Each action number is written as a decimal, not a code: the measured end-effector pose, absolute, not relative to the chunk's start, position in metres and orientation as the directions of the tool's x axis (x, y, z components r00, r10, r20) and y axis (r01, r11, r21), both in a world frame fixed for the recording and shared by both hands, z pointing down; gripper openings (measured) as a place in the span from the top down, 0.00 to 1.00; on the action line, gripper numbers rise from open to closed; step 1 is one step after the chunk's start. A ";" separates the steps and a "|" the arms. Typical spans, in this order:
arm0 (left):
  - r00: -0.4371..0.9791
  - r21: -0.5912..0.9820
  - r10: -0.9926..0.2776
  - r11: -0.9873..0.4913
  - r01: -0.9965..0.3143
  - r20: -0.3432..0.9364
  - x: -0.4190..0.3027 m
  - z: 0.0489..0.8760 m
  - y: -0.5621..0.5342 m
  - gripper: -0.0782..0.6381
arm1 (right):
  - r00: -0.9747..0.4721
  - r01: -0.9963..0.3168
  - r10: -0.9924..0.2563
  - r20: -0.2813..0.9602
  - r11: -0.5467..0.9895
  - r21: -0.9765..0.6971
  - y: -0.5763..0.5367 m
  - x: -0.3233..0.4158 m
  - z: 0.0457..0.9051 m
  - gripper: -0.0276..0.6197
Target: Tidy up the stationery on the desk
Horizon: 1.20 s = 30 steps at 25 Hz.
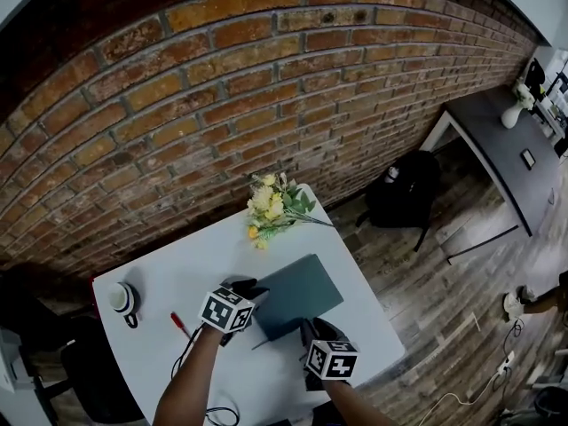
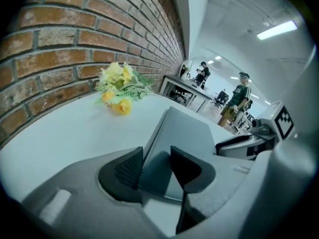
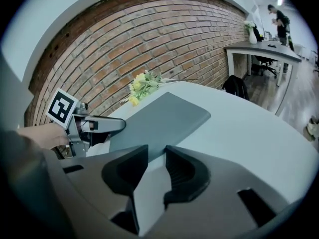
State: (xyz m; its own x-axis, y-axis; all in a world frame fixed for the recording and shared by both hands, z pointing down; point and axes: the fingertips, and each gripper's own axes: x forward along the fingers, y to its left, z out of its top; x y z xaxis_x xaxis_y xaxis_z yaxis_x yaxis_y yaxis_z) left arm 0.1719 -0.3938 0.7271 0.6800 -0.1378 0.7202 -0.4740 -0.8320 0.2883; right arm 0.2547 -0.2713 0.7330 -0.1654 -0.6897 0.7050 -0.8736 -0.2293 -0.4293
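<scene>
Brick wall (image 1: 222, 87) behind; white tabletop (image 1: 177, 273) carrying, as we list them: one grey notebook (image 1: 297, 293), lying flat near the middle; yellow flowers (image 1: 271, 207) at the far edge; red pen (image 1: 178, 323) and black cable (image 1: 191, 353) to the left.

Left gripper (image 2: 157, 153): jaws apart, a near corner of the notebook between them, not clamped as far as we can see.

Right gripper (image 3: 157, 156): jaws apart, empty, just short of the notebook's near edge.

Risk, in our judgement: a flat, thin cover gives little to bite, so closing may push it toward the flowers instead of lifting it; the left forearm (image 1: 191, 380) could sweep the pen.

Writing: none legible; only square markers (image 1: 224, 310) on the gripper cubes.
</scene>
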 end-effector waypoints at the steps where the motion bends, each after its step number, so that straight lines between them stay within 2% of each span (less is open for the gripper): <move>1: 0.678 0.296 -0.149 -0.817 -0.495 0.720 0.165 0.727 -0.388 0.64 | -0.177 -0.880 -0.685 0.707 -0.212 -0.426 -0.271 0.255 0.733 0.77; 9: 0.645 0.334 -0.251 -0.691 -0.642 0.721 0.108 0.727 -0.332 0.69 | -0.293 -0.921 -0.640 0.710 -0.012 -0.390 -0.275 0.240 0.732 0.82; 18: 0.582 0.368 -0.371 -0.505 -0.780 0.724 0.050 0.727 -0.267 0.70 | -0.421 -0.907 -0.554 0.718 0.273 -0.320 -0.280 0.191 0.730 0.86; 24: 0.538 0.396 -0.445 -0.377 -0.837 0.715 0.022 0.727 -0.226 0.71 | -0.479 -0.865 -0.501 0.721 0.412 -0.288 -0.278 0.156 0.729 0.88; 30: 0.509 0.427 -0.498 -0.279 -0.860 0.702 0.002 0.727 -0.199 0.71 | -0.499 -0.834 -0.471 0.728 0.488 -0.257 -0.273 0.126 0.728 0.89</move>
